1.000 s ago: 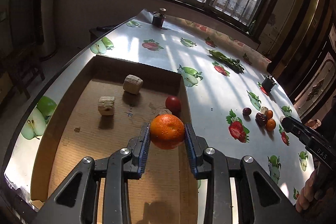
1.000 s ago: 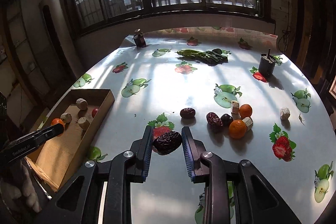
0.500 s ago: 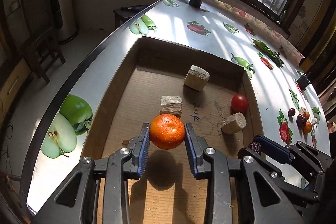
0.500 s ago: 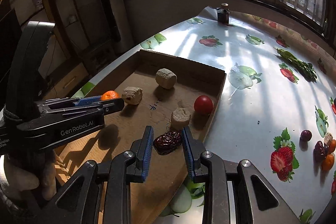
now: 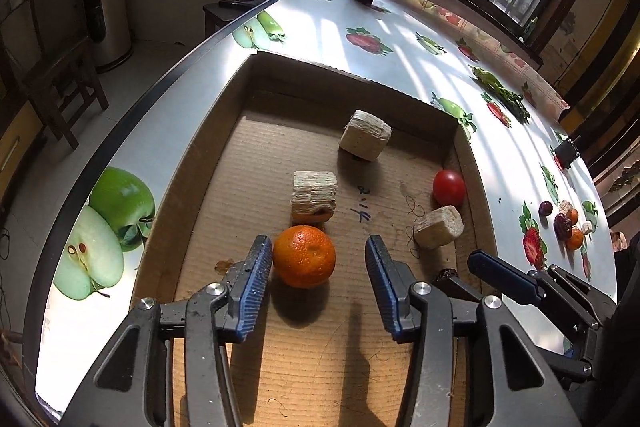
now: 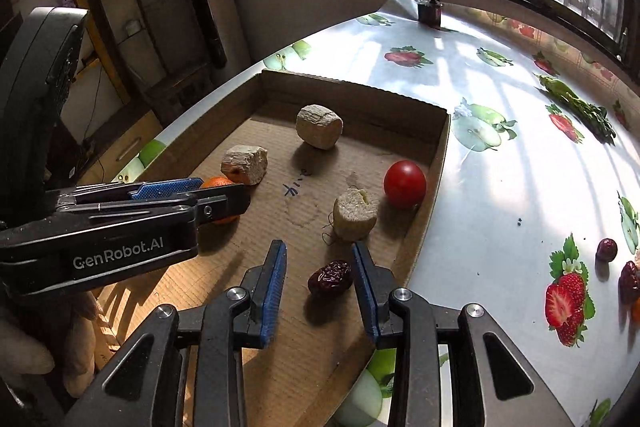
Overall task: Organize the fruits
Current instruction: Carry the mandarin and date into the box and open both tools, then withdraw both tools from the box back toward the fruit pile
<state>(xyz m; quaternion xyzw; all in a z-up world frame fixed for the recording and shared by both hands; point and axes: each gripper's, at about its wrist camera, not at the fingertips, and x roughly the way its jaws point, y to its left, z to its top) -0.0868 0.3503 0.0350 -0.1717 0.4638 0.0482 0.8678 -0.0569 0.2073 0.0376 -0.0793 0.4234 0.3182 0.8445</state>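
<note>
**Both fruits set down in the cardboard box**

Now the left gripper (image 5: pixel 318 267) stood spread over the floor of the cardboard box (image 5: pixel 248 95), its jaws having just been opening. The orange (image 5: pixel 304 255) lay on the cardboard between them, touching the left pad or just beside it, with a clear gap to the right pad. Just beyond the orange sat a pale fibrous block (image 5: pixel 314 195); a second block (image 5: pixel 365 135) lay farther back, a third (image 5: pixel 439 227) off to the right, just in front of a red tomato (image 5: pixel 449 188) by the box's right wall.

The right gripper (image 6: pixel 318 279) was likewise spread, its jaws also having just been opening. The dried red date (image 6: pixel 330 277) rested on the box floor between them, nearer the right pad, though whether it touched that pad could not be told. From the right wrist view the orange (image 6: pixel 218 183) showed only partly behind the left gripper's fingers.

Half a second earlier each fruit had been pinched and held clear above the cardboard; now each lay on it, released. A second earlier the right gripper had been out over the fruit-print tablecloth (image 6: pixel 500 195), well apart from the box, where more dates and oranges (image 5: pixel 568 223) still lay in a cluster.
</note>
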